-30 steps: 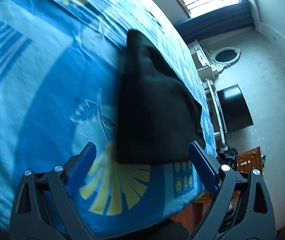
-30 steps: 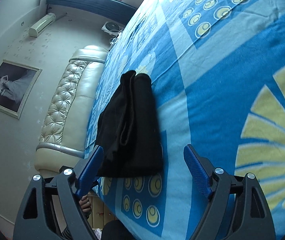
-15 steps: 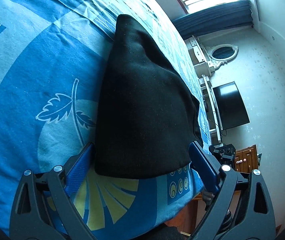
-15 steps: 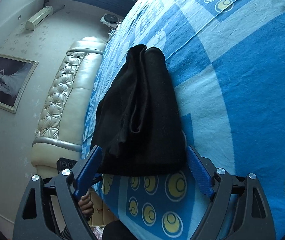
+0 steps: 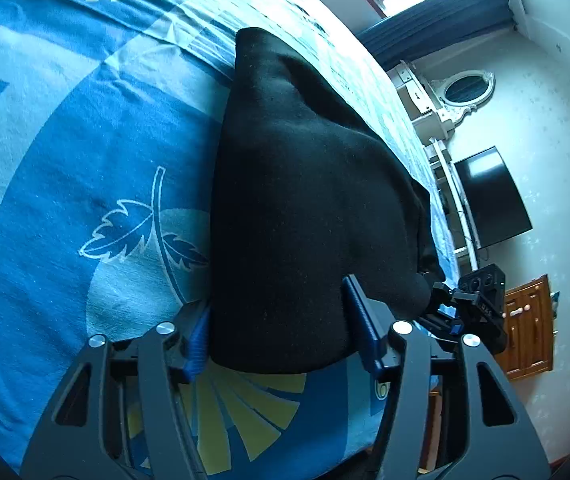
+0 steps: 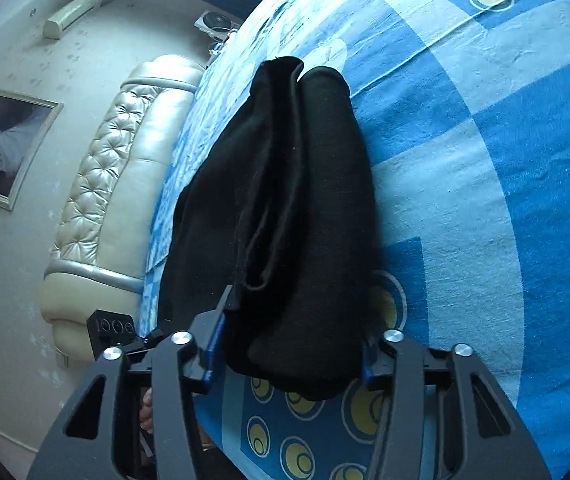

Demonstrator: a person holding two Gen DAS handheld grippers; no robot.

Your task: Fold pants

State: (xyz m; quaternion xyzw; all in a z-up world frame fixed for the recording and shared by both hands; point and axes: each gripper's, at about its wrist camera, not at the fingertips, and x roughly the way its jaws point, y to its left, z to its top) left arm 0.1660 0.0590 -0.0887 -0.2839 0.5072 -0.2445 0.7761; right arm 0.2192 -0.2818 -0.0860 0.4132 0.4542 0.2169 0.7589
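Black pants (image 5: 305, 208) lie folded near bed (image 5: 65, 140) edge. L gripper (image 5: 277, 324) & R gripper (image 6: 291, 336): fingers pinch near end, one corner each. Risk: thick layers slip out unevenly, fold skews.

Left gripper (image 5: 281, 336) and right gripper (image 6: 293, 354) each sit at 6 o'clock, fingers partly closed, pads pressing black fabric.

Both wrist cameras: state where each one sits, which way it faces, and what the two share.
Left wrist: on the left gripper, looking along the black pants on the blue bedspread toward a window and TV; its fingers straddle the near end.
Right wrist: on the right gripper, looking along the pants toward a padded headboard; fingers straddle the hem.
Shared: pants, bedspread, each other's gripper.
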